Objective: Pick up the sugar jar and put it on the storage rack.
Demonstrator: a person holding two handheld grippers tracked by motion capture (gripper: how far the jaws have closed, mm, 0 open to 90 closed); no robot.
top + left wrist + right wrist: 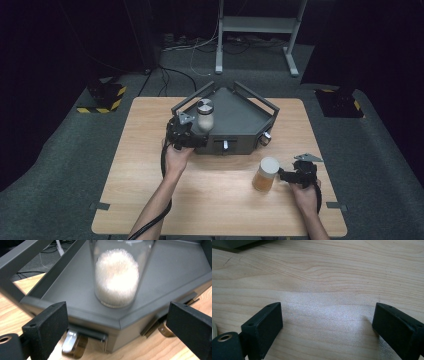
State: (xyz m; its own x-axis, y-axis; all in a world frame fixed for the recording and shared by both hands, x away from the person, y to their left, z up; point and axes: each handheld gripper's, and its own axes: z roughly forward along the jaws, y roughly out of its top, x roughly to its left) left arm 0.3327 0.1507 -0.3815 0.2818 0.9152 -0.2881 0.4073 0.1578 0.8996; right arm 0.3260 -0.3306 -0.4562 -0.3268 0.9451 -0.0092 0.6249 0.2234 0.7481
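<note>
A clear jar of white granules (pixel 205 116) with a metal lid stands upright in the near left corner of a grey metal tray (pixel 239 114). My left gripper (pixel 186 134) is right in front of that corner, at the tray's outer wall. In the left gripper view its jaws (pixel 117 330) stand open and wide, with the jar (pixel 116 277) beyond them inside the tray (pixel 175 270) and nothing between the pads. A jar of amber contents (pixel 265 175) with a white lid stands on the table. My right gripper (pixel 286 175) is just right of it, open (pixel 327 322) over bare wood.
The tray has raised rails and small metal latches (pixel 225 145) on its front wall. The wooden table (pixel 150 190) ends close behind the tray. On the floor beyond are a white stand's legs (pixel 255 25), cables and two striped bases (pixel 105 95).
</note>
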